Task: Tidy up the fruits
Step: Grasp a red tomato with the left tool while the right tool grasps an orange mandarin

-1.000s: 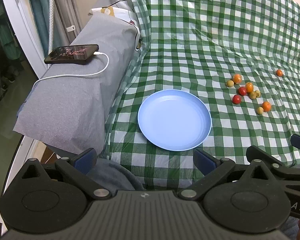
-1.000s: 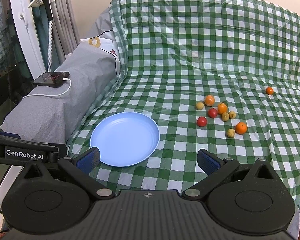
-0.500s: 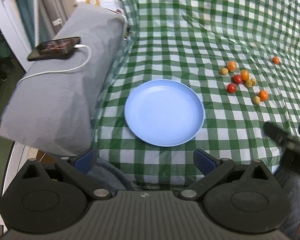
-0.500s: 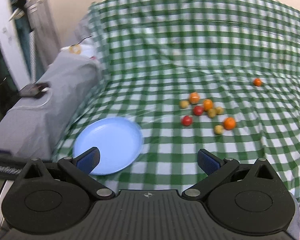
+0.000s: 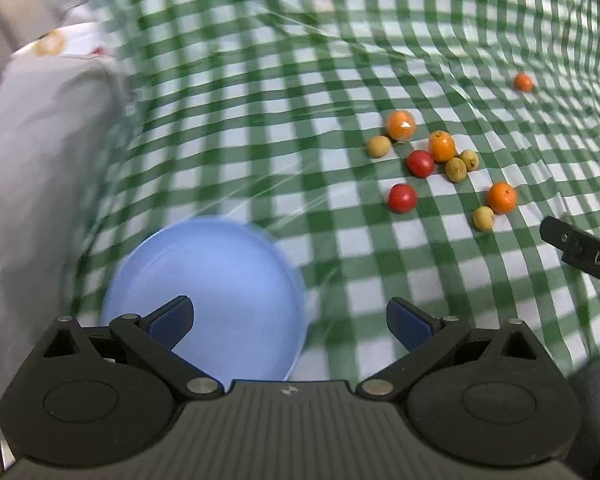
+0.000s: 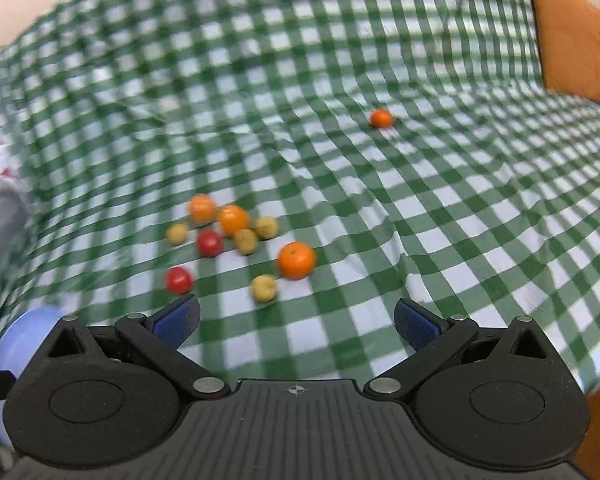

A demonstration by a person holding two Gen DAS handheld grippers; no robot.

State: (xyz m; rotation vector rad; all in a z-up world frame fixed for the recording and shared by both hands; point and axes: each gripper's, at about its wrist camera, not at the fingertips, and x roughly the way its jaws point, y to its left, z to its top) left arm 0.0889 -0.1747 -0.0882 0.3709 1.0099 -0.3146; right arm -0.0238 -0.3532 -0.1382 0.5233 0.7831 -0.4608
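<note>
A cluster of small fruits lies on the green checked cloth (image 5: 260,128): orange ones (image 5: 501,197) (image 6: 296,260), red ones (image 5: 401,198) (image 6: 179,280) and yellowish ones (image 5: 483,218) (image 6: 263,288). One orange fruit (image 5: 523,82) (image 6: 381,118) lies apart, farther back. A light blue plate (image 5: 220,280) (image 6: 20,336) sits left of the cluster. My left gripper (image 5: 290,322) is open and empty above the plate's right edge. My right gripper (image 6: 297,320) is open and empty just in front of the cluster; part of it shows in the left wrist view (image 5: 580,252).
A grey covered armrest (image 5: 40,160) rises left of the plate. An orange cushion (image 6: 572,40) stands at the back right. The cloth is creased and drops off at the front right edge (image 6: 596,376).
Both grippers have swung right and forward toward the fruit cluster. The plate has slid to the lower left in both views. The phone on the armrest has left view.
</note>
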